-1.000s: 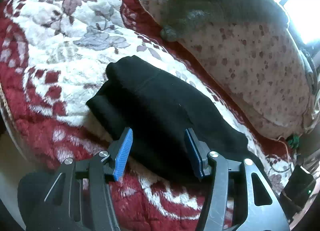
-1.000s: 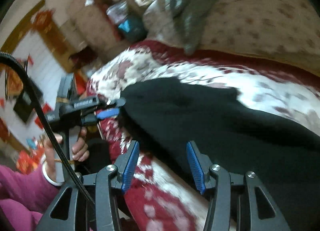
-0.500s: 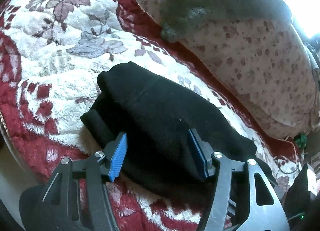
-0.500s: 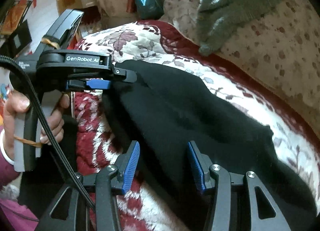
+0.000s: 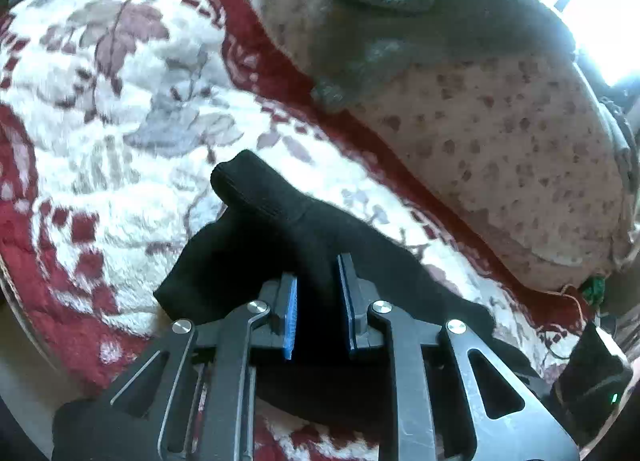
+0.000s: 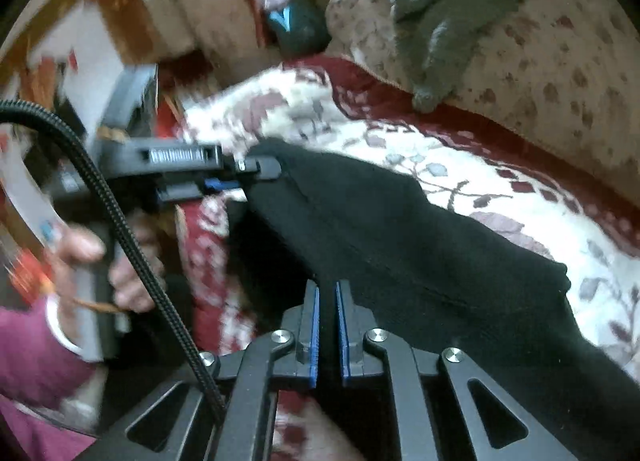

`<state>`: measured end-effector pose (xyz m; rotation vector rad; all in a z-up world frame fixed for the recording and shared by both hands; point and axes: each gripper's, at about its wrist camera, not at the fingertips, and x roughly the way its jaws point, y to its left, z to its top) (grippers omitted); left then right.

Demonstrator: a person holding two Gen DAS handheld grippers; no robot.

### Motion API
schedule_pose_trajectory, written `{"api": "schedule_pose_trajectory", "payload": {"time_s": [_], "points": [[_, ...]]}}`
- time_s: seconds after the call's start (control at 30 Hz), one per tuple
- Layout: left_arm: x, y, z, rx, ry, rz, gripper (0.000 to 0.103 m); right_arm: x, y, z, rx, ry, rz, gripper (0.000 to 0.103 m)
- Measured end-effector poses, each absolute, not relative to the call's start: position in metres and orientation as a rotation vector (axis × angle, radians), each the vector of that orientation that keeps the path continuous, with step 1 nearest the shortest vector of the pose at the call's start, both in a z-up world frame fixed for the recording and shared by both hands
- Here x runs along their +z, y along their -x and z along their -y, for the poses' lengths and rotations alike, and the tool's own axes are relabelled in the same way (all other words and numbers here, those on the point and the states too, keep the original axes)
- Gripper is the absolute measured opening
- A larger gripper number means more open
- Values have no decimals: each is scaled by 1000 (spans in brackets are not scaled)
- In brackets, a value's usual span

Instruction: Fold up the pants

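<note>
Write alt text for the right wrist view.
The right gripper is pinched shut on black pants lying on a red-and-white floral blanket. To the left, the left gripper grips the pants too.

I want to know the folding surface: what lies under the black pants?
The black fabric pants lie on a plush red-and-white floral blanket. Whatever is directly beneath the pants is covered.
</note>
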<state>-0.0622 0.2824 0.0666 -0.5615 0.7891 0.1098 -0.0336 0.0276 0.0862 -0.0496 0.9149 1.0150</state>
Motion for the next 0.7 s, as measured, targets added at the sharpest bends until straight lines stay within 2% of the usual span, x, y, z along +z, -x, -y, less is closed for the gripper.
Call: {"api": "schedule_pose_trajectory", "payload": {"time_s": [0.17, 0.37, 0.47, 0.57, 0.6, 0.7], "points": [[80, 79, -281, 115, 533, -783, 16, 101, 41, -25, 1064, -2, -925, 7], [41, 95, -298, 214, 548, -887, 16, 85, 60, -38, 1101, 16, -982, 7], [30, 100, -308, 227, 578, -891, 24, 63, 64, -48, 1069, 86, -1028, 7], [42, 107, -310, 275, 534, -853, 30, 62, 63, -47, 1055, 58, -1061, 12], [46, 109, -310, 282, 525, -842, 30, 67, 62, -44, 1057, 41, -1057, 17], [55, 114, -308, 310, 475, -816, 30, 80, 62, -31, 1034, 25, -1023, 21]]}}
